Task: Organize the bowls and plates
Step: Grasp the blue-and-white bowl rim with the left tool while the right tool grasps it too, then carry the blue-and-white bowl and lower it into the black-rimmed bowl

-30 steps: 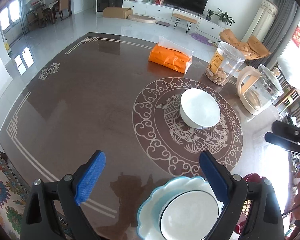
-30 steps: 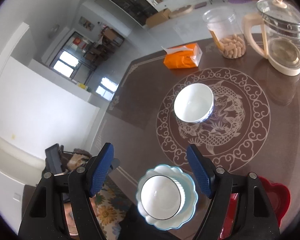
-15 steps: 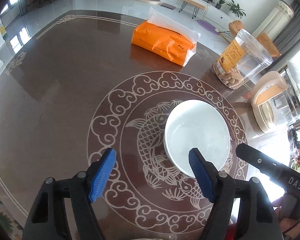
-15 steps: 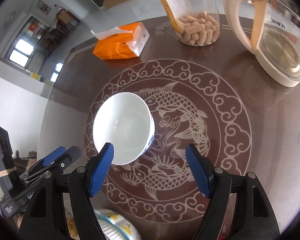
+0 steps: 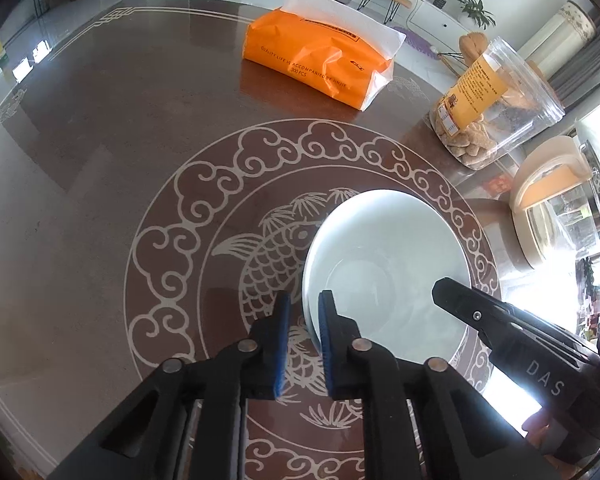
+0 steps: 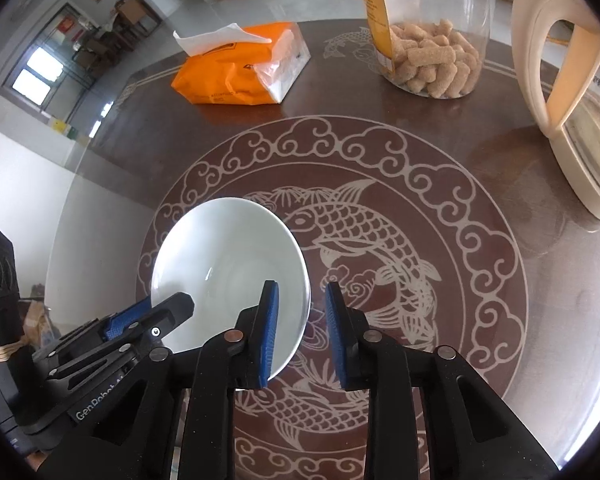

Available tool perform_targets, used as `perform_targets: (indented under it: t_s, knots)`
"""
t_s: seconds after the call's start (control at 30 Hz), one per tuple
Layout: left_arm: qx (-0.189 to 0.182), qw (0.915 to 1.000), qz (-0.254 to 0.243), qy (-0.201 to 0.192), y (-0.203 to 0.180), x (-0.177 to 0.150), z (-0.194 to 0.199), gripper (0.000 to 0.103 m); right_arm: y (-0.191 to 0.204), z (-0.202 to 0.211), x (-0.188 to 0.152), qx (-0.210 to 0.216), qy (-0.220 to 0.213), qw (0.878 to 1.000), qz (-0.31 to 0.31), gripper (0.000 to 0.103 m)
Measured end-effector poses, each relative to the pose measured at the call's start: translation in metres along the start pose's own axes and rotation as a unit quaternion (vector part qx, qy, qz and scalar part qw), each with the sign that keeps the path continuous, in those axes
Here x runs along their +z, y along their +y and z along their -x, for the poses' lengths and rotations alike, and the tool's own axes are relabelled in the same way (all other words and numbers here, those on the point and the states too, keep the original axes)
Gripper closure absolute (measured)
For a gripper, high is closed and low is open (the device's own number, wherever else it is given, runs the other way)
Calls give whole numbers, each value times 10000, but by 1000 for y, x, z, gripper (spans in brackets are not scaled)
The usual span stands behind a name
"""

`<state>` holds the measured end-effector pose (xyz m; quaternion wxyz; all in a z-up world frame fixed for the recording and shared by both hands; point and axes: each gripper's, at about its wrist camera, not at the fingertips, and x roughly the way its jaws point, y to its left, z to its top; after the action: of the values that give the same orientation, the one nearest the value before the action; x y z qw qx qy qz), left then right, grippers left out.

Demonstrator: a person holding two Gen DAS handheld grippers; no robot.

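Note:
A white bowl [image 5: 384, 268] stands on the fish medallion of the dark table; it also shows in the right wrist view [image 6: 228, 264]. My left gripper [image 5: 303, 320] has its blue pads nearly together around the bowl's near left rim. My right gripper [image 6: 302, 312] straddles the bowl's right rim with a narrow gap; one pad is inside the bowl, the other outside. Each gripper appears in the other's view, the right one [image 5: 500, 332] over the bowl's right side, the left one [image 6: 148, 328] at its left edge.
An orange tissue pack [image 5: 320, 56] lies at the far side of the table [image 5: 100, 160]. A clear jar of biscuits [image 5: 492, 108] and a cream glass kettle [image 6: 568, 92] stand to the right.
Both grippers moved forward from the blue plate with its bowl to the white bowl and closed down from wide open onto its rim, one on each side.

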<state>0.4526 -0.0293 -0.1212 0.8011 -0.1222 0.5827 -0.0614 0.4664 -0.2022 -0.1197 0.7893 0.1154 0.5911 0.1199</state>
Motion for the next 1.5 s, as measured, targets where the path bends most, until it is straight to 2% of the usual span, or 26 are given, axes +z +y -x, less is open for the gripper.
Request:
perform_targets:
  t_s: [0.03,0.13,0.33,0.53,0.73,0.9,1.0,1.13,1.27,1.37,1.5]
  knots:
    - [-26,10000,-16,-12,-1,1,0,96,1,-1,0,-31,-9,10000,13,87]
    - [92,9998,-169,-74,-7,0,1,96,2,-4,-3,-125,-24,9999,55,93]
    - [-7,9996,-251,-147,-10,-8,14,96,5,8,-10,-181,-152,9996,149,93]
    - [-133,9983,-404,-393,-13,-30,56,95,10,42,-21,30,-361,9992,156,93]
    - [-308,9966,-460,-604,-7,-74,112,95,28,92,-59,250,-557,9976,327,93]
    - [-172,9941,-711,-802,0,-126,163,94,49,130,-106,494,-649,9959,396,93]
    - [-151,9938,-751,-809,8,-154,179,94,63,148,-135,619,-688,9947,449,93]
    - [-96,9944,-746,-745,21,-185,181,94,74,151,-172,624,-597,9950,507,92]
    - [-6,9955,-695,-642,34,-206,168,94,77,131,-201,586,-333,9964,519,92]
    - [35,9962,-651,-586,40,-214,158,94,76,115,-213,512,-214,9972,511,92]
    - [120,9962,-670,-537,42,-221,145,94,79,104,-223,319,-261,9972,618,92]
